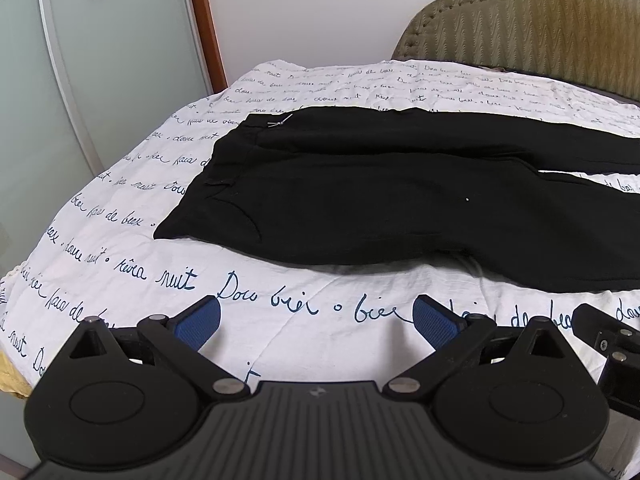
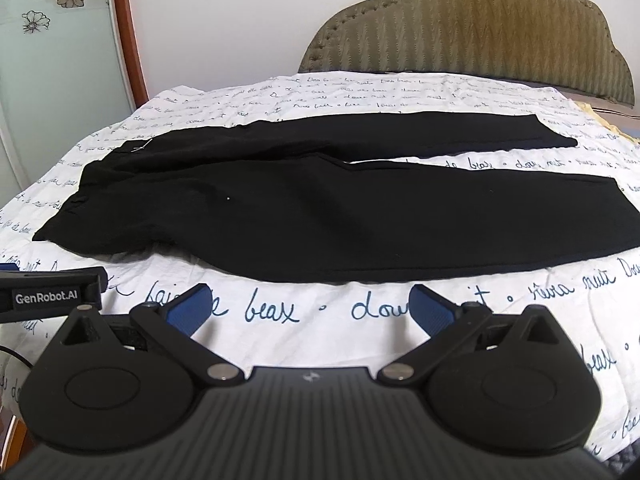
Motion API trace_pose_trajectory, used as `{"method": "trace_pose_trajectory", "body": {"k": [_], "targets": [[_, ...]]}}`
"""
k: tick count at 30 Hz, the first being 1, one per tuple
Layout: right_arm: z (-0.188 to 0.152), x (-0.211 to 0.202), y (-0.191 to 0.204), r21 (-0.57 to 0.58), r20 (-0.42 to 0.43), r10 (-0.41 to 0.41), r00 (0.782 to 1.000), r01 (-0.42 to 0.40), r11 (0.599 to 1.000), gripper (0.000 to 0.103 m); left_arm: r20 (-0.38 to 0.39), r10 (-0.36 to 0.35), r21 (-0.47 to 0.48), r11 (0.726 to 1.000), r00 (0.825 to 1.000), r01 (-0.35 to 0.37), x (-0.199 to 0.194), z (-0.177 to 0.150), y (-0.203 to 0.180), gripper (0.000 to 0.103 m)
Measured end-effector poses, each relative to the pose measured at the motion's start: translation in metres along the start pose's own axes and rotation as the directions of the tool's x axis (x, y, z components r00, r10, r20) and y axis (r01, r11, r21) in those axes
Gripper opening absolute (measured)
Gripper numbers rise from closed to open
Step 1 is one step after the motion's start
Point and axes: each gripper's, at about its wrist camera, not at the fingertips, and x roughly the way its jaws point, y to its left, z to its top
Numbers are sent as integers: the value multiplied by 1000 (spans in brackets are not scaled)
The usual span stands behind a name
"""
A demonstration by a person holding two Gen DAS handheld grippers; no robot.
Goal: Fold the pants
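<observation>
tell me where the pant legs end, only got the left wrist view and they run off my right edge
Observer: The right wrist view shows both ends. The far leg stops on the bedsheet, with sheet visible beyond its cuff.
Operator: do the legs overlap down there
Observer: No. A strip of sheet separates the far leg from the near leg from the crotch out to the cuffs, and the near leg reaches further right.
Operator: right side open or shut
Observer: The right hand-held gripper is open and empty, over the sheet short of the pants.
</observation>
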Motion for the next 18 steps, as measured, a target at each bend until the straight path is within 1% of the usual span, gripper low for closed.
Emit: {"method": "trace_pose_trajectory", "body": {"k": [3,9,13,18], "targets": [[0,-2,-1,2,7,10,1000,-10,1000,103,13,2,1,1000,1000,-2,0,0,-1,103],[-2,-3,2,-21,20,28,999,-28,999,103,14,5,3,1000,1000,-5,1,0,-1,103],[-2,-3,4,-40,30,29,999,-27,999,103,16,4,6,1000,1000,-4,3,-1,-2,103],[-3,0,4,-43,21,26,999,-25,999,103,21,4,10,1000,1000,-5,5,0,-3,103]]}}
